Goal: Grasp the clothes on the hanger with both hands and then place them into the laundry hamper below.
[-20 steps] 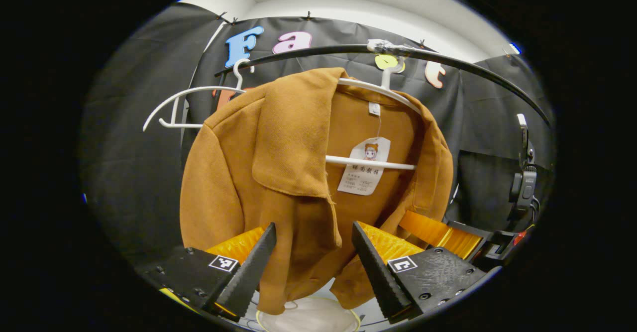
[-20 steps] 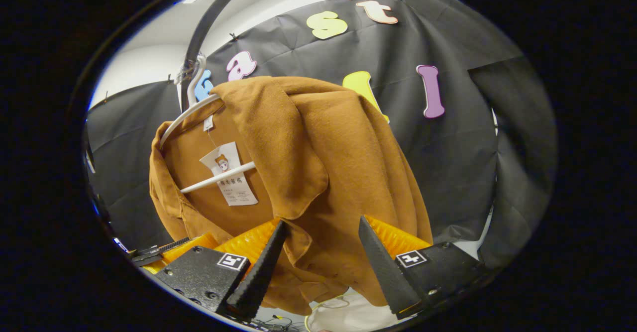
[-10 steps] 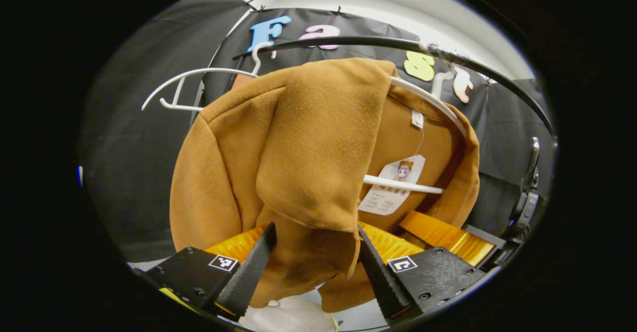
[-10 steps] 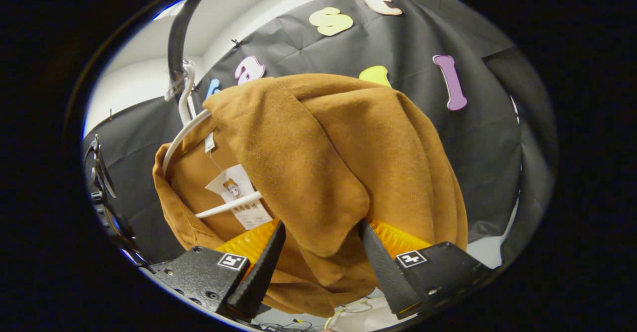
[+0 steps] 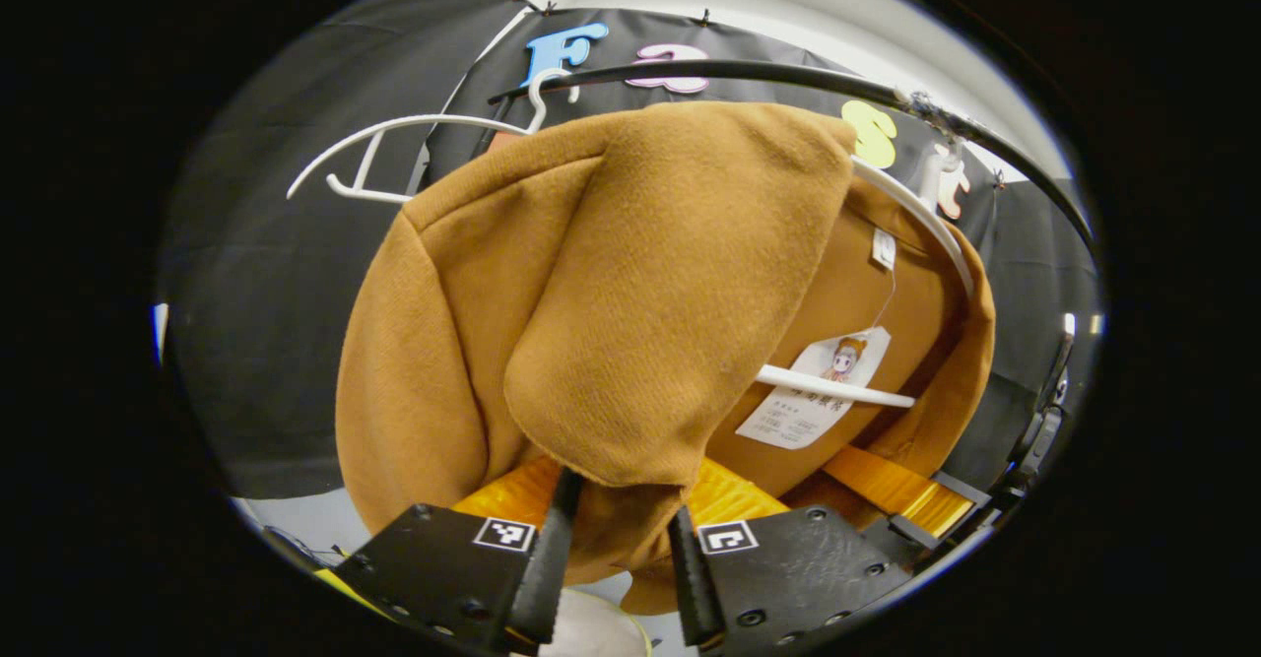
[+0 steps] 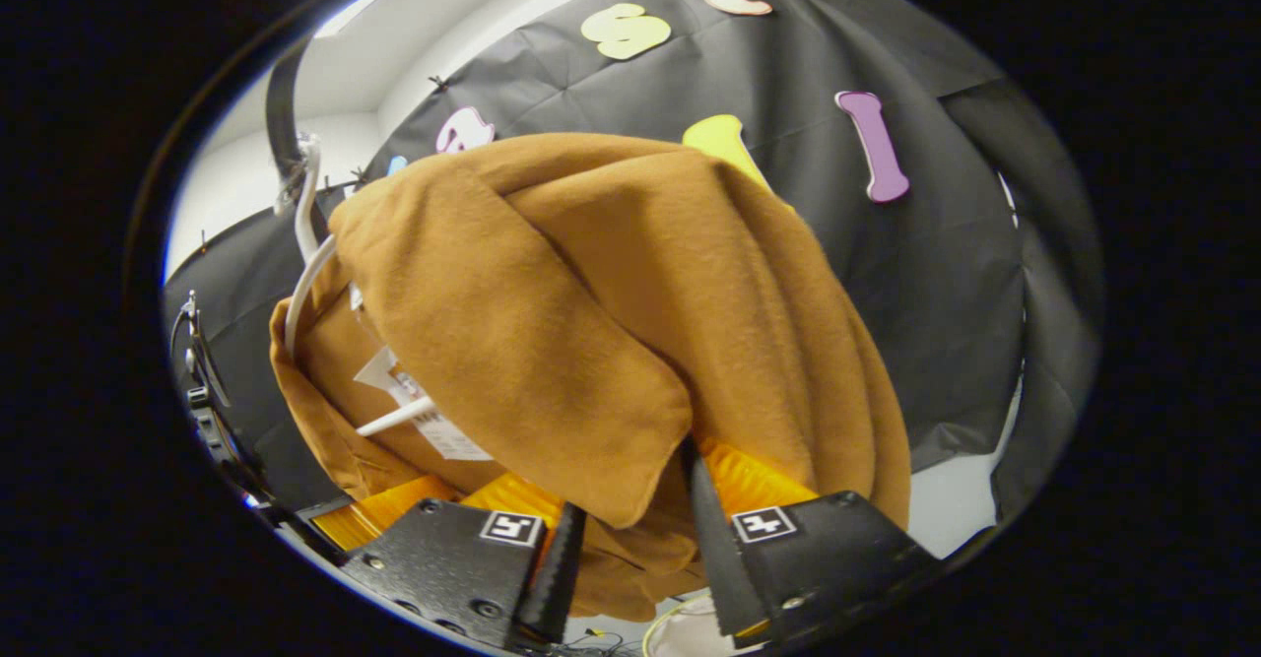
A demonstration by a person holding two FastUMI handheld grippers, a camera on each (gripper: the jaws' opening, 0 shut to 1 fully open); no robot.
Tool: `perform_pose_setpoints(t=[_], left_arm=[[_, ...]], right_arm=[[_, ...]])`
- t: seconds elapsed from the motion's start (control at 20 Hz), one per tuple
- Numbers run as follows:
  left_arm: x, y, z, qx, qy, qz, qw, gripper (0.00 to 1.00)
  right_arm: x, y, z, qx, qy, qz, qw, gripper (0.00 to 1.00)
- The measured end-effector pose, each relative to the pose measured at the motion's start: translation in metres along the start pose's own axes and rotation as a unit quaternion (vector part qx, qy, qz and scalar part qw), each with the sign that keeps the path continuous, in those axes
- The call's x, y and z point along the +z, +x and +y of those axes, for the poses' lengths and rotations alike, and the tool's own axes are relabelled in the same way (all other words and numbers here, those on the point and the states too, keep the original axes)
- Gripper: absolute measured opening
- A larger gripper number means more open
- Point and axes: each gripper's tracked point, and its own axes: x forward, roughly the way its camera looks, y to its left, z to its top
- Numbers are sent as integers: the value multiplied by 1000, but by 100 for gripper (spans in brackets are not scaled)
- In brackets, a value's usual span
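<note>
The left gripper (image 5: 611, 549) has its fingers (image 5: 545, 558) drawn in close on the lower edge of the tan, woolly jacket (image 5: 552, 302), with cloth bunched in the narrow gap between them; they appear to be pinching the front flap, though the actual contact is hidden under the overhanging lapel. The right gripper (image 6: 635, 549) is in much the same state: its fingers (image 6: 711, 529) stand close together with the jacket (image 6: 591, 342) hem filling the gap, so it too seems to be clamped on the cloth.

The jacket hangs on a white plastic hanger (image 5: 911, 209), which hooks over a dark curved rail (image 5: 788, 76). The hanger's crossbar and a white paper tag (image 5: 813, 391) show inside the open collar.

By the look of it, the grasping step is being completed with both grippers, and the lift has not begun. The next move calls for raising or sliding the garment off the hanger's shoulders, both grippers working together so the cloth does not snag, then lowering it into the hamper.

The left gripper view shows a second, bare white hanger (image 5: 394, 145) on the rail to the side, and the pale rounded rim of what may be the laundry hamper (image 5: 601, 632) beneath the fingers. The right gripper view shows the jacket's far shoulder and back, draped against the booth wall, and a pale floor (image 6: 946, 499) past the cloth.
</note>
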Motion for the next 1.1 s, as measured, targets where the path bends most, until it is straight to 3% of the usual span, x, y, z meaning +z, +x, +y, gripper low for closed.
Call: perform_pose_setpoints(t=[0.1, 0.3, 0.35, 0.4, 0.45, 0.55, 0.6, 0.7, 0.8, 0.85, 1.1], left_arm=[[5, -3, 9, 24, 4, -13, 1000, 17], [6, -6, 13, 18, -2, -16, 1000, 12], [8, -9, 15, 19, -2, -18, 1000, 4], [11, -11, 20, 26, 3, -25, 999, 12], [14, -17, 21, 29, 4, -27, 999, 4], [15, -18, 25, 23, 5, -31, 999, 1], [17, -23, 27, 22, 6, -34, 999, 7], [22, -33, 32, 25, 8, -40, 999, 1], [29, -45, 38, 30, 6, -51, 998, 1], [34, -49, 43, 33, 3, -56, 998, 7], [64, -65, 60, 37, -18, -76, 996, 7]], right_arm=[[4, -2, -20, -23, 1, -8, 1000, 41], [9, -6, -39, -29, 26, -11, 999, 27], [11, -8, -44, -32, 27, -14, 999, 24], [12, -10, -46, -33, 25, -18, 999, 21], [14, -14, -48, -34, 23, -21, 999, 19], [15, -21, -51, -33, 23, -25, 999, 16], [18, -24, -53, -34, 24, -30, 999, 15], [22, -30, -63, -47, 29, -38, 998, 14], [24, -36, -65, -44, 36, -41, 998, 14], [30, -43, -64, -39, 42, -48, 997, 14], [55, -54, -82, -33, 78, -75, 994, 14]])
